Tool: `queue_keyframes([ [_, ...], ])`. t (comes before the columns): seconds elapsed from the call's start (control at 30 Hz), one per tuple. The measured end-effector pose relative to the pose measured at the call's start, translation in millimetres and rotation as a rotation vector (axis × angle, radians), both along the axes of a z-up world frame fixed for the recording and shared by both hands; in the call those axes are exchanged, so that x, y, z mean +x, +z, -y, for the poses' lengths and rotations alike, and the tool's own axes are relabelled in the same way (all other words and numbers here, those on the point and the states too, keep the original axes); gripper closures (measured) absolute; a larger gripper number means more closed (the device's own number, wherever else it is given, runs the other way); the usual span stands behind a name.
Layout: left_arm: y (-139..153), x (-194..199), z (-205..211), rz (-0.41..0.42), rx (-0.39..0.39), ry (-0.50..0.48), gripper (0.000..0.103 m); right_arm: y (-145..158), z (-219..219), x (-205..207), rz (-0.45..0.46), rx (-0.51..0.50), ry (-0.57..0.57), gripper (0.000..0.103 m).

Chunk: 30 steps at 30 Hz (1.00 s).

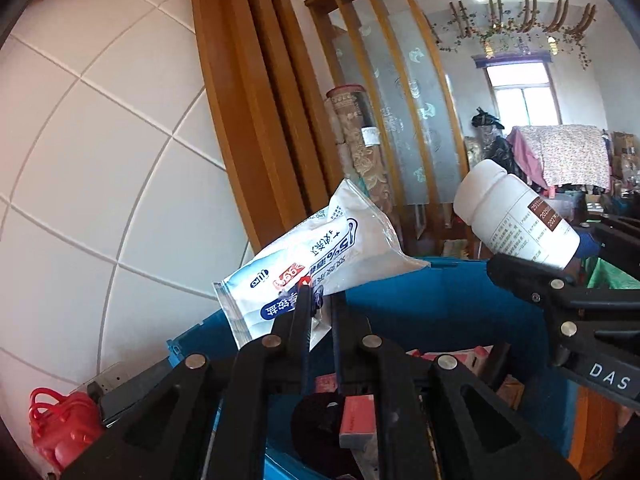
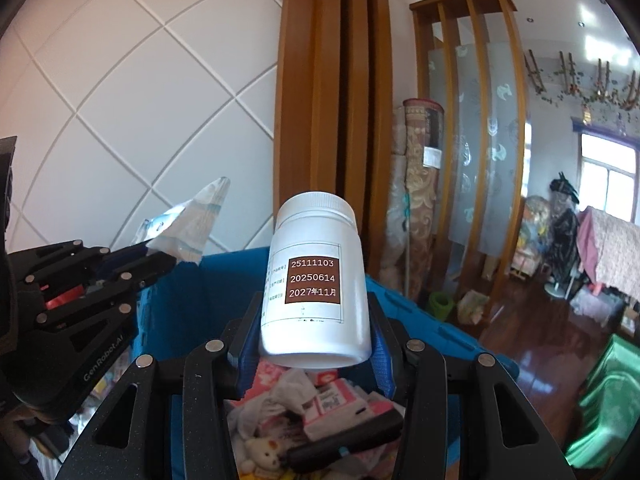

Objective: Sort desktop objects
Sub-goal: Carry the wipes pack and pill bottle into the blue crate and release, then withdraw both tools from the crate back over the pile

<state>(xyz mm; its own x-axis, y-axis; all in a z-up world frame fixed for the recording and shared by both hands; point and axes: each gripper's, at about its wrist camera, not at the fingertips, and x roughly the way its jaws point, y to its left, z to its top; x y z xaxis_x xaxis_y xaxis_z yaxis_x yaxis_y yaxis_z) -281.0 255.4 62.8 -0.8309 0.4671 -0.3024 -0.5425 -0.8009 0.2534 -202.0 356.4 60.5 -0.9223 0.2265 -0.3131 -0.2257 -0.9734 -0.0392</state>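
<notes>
My left gripper (image 1: 320, 308) is shut on a white and blue wipes packet (image 1: 316, 260), pinched at its lower edge and held above a blue bin (image 1: 420, 300). My right gripper (image 2: 314, 340) is shut on a white pill bottle (image 2: 316, 276) with a brown date label, held upright over the same bin (image 2: 224, 284). The bottle also shows at the right of the left wrist view (image 1: 516, 220), and the packet at the left of the right wrist view (image 2: 192, 224). Both held things hang in the air over the bin's opening.
The bin holds several loose items: pink boxes (image 2: 340, 400), a grey cloth (image 2: 292, 396), a small plush toy (image 2: 262, 454), a black object (image 1: 320, 424). A red plastic item (image 1: 60, 428) lies left. White tiled wall and wooden pillars (image 2: 332, 100) stand behind.
</notes>
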Motion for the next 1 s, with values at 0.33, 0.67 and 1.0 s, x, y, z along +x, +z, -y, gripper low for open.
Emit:
queue_keyframes([
  [0.33,-2,-14,-11,-0.01,0.015,0.181,0.037,13,-31,3,-0.048,-0.027,-0.053,0.015],
  [0.67,-10,9,-14,-0.019,0.02,0.239,0.037,12,-36,22,-0.061,-0.025,-0.03,0.012],
  [1.0,-13,33,14,-0.031,0.033,0.289,0.037,8,-29,31,-0.074,-0.083,0.024,0.012],
])
